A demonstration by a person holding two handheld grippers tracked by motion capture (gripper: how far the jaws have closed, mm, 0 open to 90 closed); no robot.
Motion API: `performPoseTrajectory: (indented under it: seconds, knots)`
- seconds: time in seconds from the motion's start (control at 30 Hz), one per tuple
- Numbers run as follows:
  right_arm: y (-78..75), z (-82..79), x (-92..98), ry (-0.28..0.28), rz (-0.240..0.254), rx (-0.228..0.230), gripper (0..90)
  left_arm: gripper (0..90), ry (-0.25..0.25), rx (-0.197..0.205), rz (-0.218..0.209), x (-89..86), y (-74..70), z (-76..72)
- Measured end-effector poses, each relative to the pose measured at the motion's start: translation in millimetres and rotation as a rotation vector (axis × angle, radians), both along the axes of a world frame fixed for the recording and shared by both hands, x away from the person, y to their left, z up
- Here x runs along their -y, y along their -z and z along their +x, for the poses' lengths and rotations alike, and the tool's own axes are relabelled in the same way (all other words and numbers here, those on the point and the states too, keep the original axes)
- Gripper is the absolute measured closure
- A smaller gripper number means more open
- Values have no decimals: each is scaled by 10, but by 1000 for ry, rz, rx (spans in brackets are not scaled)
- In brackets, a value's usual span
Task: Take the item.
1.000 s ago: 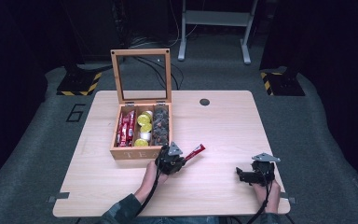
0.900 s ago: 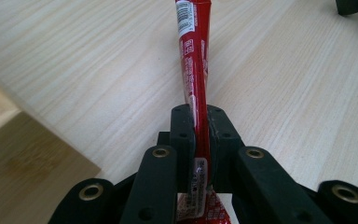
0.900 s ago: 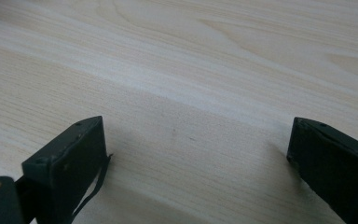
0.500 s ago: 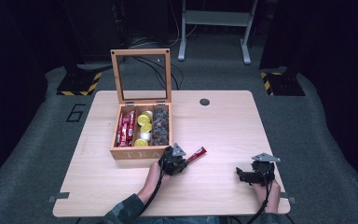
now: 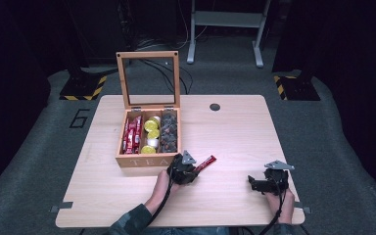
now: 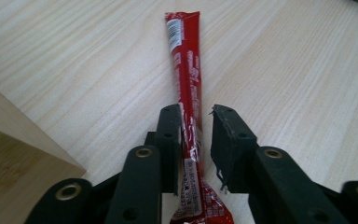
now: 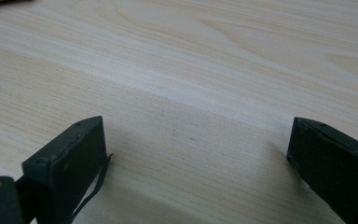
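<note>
Tea box (image 5: 142,160) open, red sticks (image 5: 132,134), yellow tins (image 5: 151,126)

2 black claws (image 5: 185,171) (image 5: 267,181), grey 3-cornered top plates, trailing black cables, brass-ringed screw holes, dark patterned sleeve (image 5: 129,224).

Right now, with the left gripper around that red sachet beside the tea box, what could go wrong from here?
1. In the left gripper view the jaws are not closed on the red sachet: one touches it, the other stands apart, so a lift could leave it on the table.
2. The left gripper sits close to the tea box front wall; a swing toward it might knock the box.
</note>
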State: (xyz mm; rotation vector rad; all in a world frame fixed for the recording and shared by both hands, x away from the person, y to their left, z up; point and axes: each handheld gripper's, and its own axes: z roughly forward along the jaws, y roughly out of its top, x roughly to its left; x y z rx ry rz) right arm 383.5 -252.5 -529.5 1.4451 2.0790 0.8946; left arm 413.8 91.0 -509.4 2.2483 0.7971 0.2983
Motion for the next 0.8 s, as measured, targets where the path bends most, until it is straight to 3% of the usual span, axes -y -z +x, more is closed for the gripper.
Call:
performPoseTrajectory:
  seconds: [0.3, 0.8]
  knots:
    - [0, -1, 1, -5, -1, -1, 43, 394, -5, -16, -12, -64, -23, -34]
    - [0, -3, 1, -4, -2, 0, 43, 254, 6, 15, -60, -275, -269, -236]
